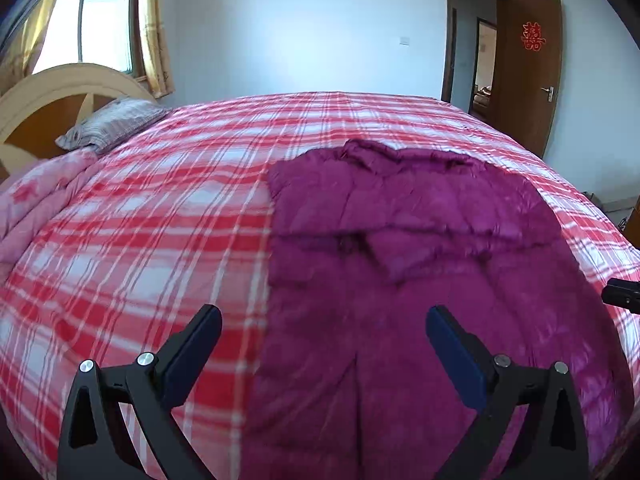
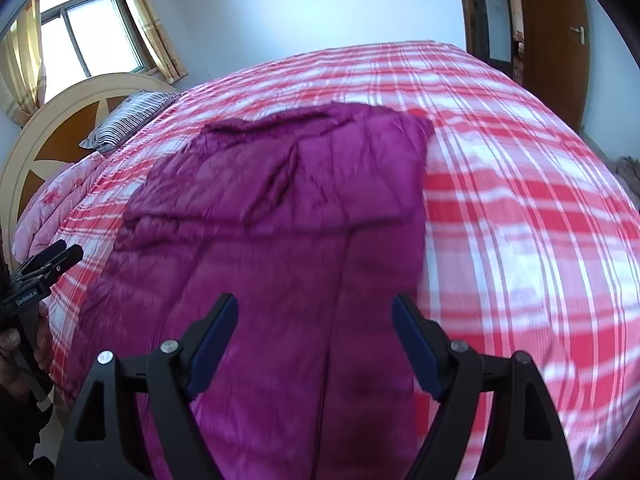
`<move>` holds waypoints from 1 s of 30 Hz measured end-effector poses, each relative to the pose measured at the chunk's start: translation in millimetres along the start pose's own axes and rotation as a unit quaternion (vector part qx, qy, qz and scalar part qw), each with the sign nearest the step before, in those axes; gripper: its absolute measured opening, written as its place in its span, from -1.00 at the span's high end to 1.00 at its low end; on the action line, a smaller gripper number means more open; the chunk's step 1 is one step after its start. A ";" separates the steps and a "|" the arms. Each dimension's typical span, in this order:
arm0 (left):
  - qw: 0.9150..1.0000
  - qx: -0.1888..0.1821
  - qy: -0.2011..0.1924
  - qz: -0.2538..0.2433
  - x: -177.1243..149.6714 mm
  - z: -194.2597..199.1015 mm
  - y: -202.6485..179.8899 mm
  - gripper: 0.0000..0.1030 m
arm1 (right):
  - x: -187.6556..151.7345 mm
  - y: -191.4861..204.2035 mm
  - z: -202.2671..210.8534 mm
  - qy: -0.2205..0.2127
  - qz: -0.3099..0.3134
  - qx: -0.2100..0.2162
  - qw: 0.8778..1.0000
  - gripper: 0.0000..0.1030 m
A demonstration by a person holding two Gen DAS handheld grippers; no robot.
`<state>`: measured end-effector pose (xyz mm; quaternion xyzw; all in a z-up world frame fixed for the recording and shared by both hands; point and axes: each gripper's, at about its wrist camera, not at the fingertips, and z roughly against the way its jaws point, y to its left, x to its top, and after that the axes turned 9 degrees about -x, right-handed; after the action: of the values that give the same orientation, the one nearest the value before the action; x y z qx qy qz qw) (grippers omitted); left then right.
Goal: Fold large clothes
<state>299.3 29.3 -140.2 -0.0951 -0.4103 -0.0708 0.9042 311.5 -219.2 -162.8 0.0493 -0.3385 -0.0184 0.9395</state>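
One garment in play: a magenta padded coat lying flat on the bed, on the red-and-white plaid cover, nearer the door side than the headboard side. It looks partly folded already, judging from the layout: the sides appear tucked in so the outline is a rough rectangle, and a flap, probably a sleeve, lies across the middle with a horizontal crease line there. Far end is rumpled, likely the hood or collar, can't tell which. What's left, by my read: bring the near hem up over the far half (or the reverse) to halve the length, then flatten. So roughly mid-task, lengthwise fold not yet done. Left claw is spread wide, holding nothing, hovering over the coat's near left edge where fabric meets plaid. Right claw is also spread, nothing in it, above the near right part of the coat, right finger close to the coat's right edge. Both sit at the near corners, a sensible start for the next fold. Further out: striped pillow and pink quilt by the headboard, window with curtains, brown door standing ajar at the far right.
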 end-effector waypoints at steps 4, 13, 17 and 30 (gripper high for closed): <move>1.000 0.010 0.012 -0.001 -31.4 17.8 11.1 -0.98 | -28.4 -3.9 14.2 0.001 -0.001 -0.012 1.000 -0.58; 0.999 0.011 0.038 0.004 -104.9 47.3 35.2 -0.98 | -89.7 -27.0 30.4 0.015 -0.030 -0.046 0.998 -0.57; 0.998 -0.013 0.050 0.036 -128.4 55.5 42.3 -0.98 | -112.1 -33.5 36.1 0.018 -0.046 -0.058 0.997 -0.57; 0.998 -0.025 0.061 0.021 -149.8 50.5 22.6 0.18 | -162.8 -27.4 53.2 0.024 -0.055 -0.046 0.997 -0.23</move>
<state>169.4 70.4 -223.4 -0.1219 -0.3501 -0.0673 0.9263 152.2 -239.6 -228.2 0.0247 -0.3110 -0.0847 0.9463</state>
